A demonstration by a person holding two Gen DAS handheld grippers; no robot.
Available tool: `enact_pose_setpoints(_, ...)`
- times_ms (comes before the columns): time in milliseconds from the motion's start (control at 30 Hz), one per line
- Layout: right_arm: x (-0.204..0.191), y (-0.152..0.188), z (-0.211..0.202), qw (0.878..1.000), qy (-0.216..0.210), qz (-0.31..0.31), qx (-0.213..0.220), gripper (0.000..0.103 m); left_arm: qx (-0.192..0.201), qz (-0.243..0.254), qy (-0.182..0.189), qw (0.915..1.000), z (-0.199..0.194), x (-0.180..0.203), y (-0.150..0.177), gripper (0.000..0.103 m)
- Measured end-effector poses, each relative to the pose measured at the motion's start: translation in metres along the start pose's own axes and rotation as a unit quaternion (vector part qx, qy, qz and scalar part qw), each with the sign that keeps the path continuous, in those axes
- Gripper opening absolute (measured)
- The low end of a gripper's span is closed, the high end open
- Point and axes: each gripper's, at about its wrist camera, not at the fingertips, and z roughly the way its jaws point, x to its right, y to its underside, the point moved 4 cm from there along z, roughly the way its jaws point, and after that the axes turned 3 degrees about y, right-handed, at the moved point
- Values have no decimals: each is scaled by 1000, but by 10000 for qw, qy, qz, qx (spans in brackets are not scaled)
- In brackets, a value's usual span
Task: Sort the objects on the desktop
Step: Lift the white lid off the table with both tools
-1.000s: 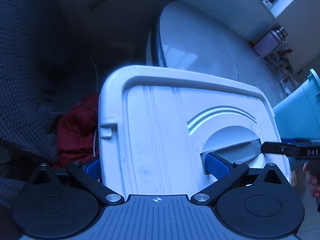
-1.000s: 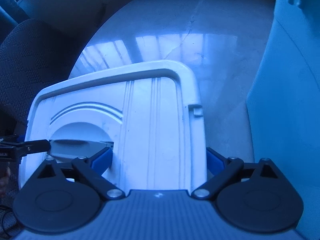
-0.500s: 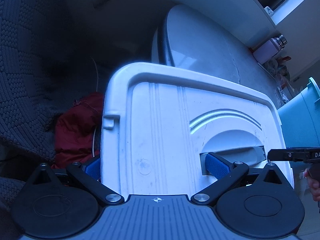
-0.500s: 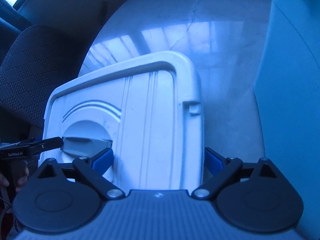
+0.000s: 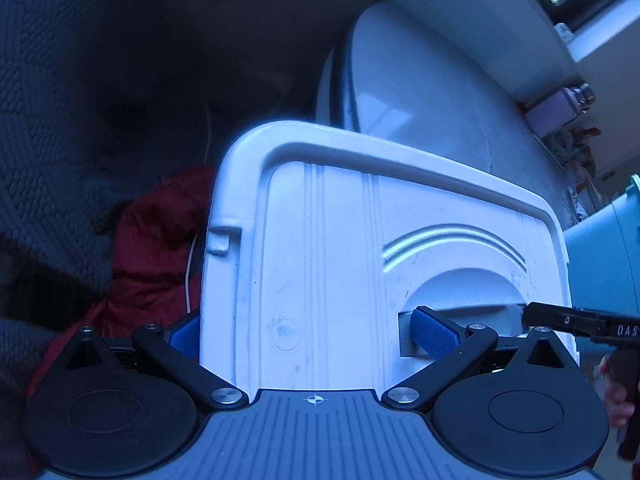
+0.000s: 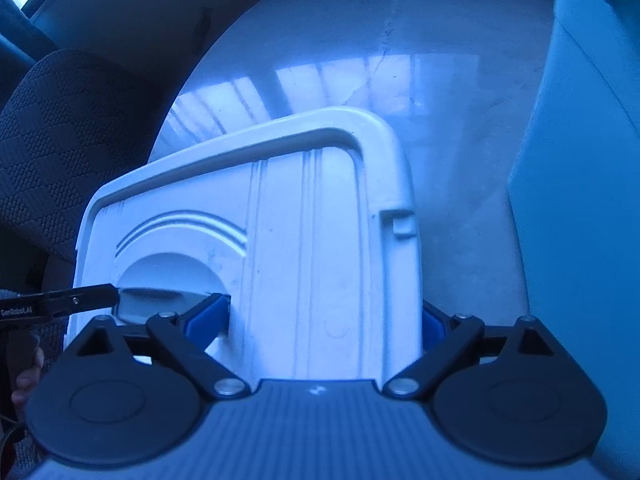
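Both the left gripper (image 5: pixel 308 330) and the right gripper (image 6: pixel 326 318) squeeze the white lid (image 5: pixel 380 260), one pad in its handle hole. It looks stiff, light and slippery.

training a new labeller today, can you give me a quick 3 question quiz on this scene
1. True or false: both hand-held grippers are clamped on the white lid.
2. What red thing lies left of the lid in the left wrist view? A) crumpled cloth B) toy car C) mug
3. Fill in: one blue pad of the left hand-held gripper sits in the lid's recessed ____.

Key: 1 true: the right hand-held gripper spans its other half. 2 A, the red cloth. 3 handle.
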Motion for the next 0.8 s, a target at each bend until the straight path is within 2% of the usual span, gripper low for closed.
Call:
enact_pose_setpoints(200,0,8,-7,10000,-22,-22,76,95,100,18,-79,9999,-11,9,5,103)
enact_pose_setpoints(467,-7,26,-28,9996,-193,-75,202,95,257,148,-242,9993,-46,20,20,103)
enact_pose_setpoints(800,-20,76,-64,9978,-437,-292,414,95,658,63,-482,9966,-107,32,76,103)
